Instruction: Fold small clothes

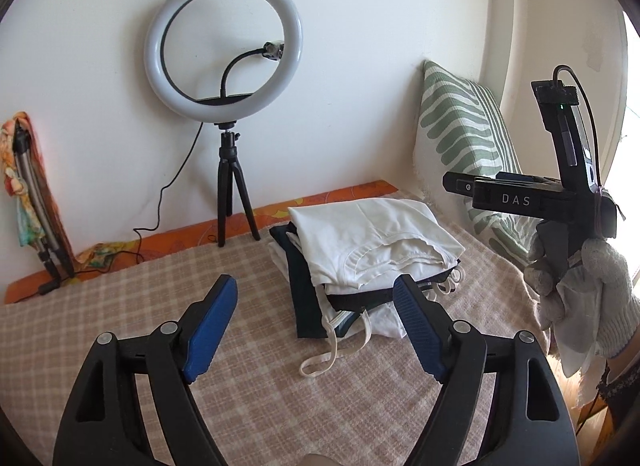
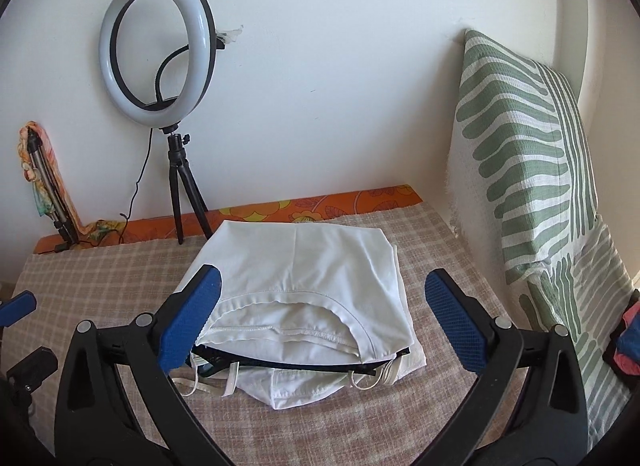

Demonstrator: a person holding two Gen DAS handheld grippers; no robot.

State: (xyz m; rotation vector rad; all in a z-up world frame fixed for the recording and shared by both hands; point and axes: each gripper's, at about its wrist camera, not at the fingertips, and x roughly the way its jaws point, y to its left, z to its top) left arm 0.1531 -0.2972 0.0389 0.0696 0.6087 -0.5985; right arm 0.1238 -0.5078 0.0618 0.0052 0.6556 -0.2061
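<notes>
A stack of folded clothes [image 1: 360, 242] lies on the checked blanket [image 1: 140, 306], with a white garment [image 2: 304, 278] on top. Dark and white pieces lie under it, and thin white straps [image 1: 332, 350] trail out at the near side. My left gripper [image 1: 314, 286] hovers open just short of the stack's near left corner, its blue pads [image 1: 212, 318] holding nothing. My right gripper [image 2: 324, 278] is open wide above the stack's near edge, clear of the cloth. In the left wrist view its black body [image 1: 532, 201] shows at the right, held by a gloved hand [image 1: 600, 298].
A ring light on a small black tripod [image 1: 230, 169] stands against the back wall, its cable [image 1: 160, 209] running left. A green-and-white striped pillow [image 2: 528, 169] leans in the right corner. A folded stand draped in colourful cloth [image 1: 28, 185] leans at far left. An orange floral sheet [image 2: 320, 201] edges the back.
</notes>
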